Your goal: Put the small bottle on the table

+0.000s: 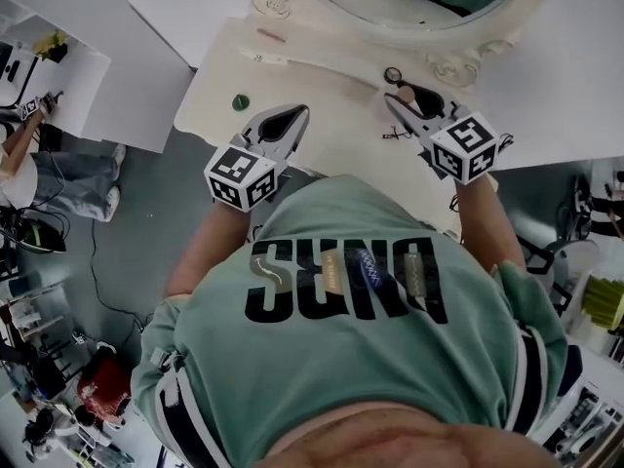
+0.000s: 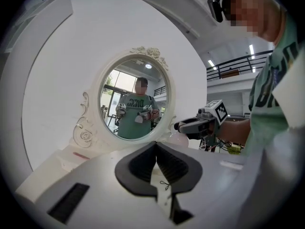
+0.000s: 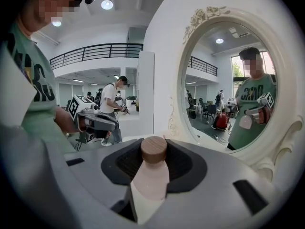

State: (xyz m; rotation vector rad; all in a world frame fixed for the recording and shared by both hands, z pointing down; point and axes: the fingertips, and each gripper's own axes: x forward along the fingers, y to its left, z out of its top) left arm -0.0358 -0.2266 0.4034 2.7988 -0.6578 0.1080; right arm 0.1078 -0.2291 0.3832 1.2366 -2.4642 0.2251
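1. Two grippers are up over the white table, in front of the oval mirror. Only the right gripper is loaded.
2. Right fingers: closed on the small bottle, set fairly wide by its girth. The pale body sits between the two dark pads. The wooden cap lies at the far end of the fingers, pointing away from the hand.
3. Left gripper: fingers together at the tips, nothing between them. It sits off to the side of the loaded fingers, well apart from the bottle.
4. Step in hand, as judged: the carry is done or nearly done. The bottle is held over the table near the mirror's base and not yet set down. Its height above the top cannot be read.
5. Next move, as judged: lower the right gripper until the bottle meets the table, then part the fingers and back out along their own line.
6. Caution: the bottle lies along the fingers with its cap foremost, so the base faces the hand. Standing it upright would call for tipping the gripper first. Otherwise it goes down on its side and may roll.
7. Ahead of the left fingers a small green round piece lies on the table, clear of the drop zone.
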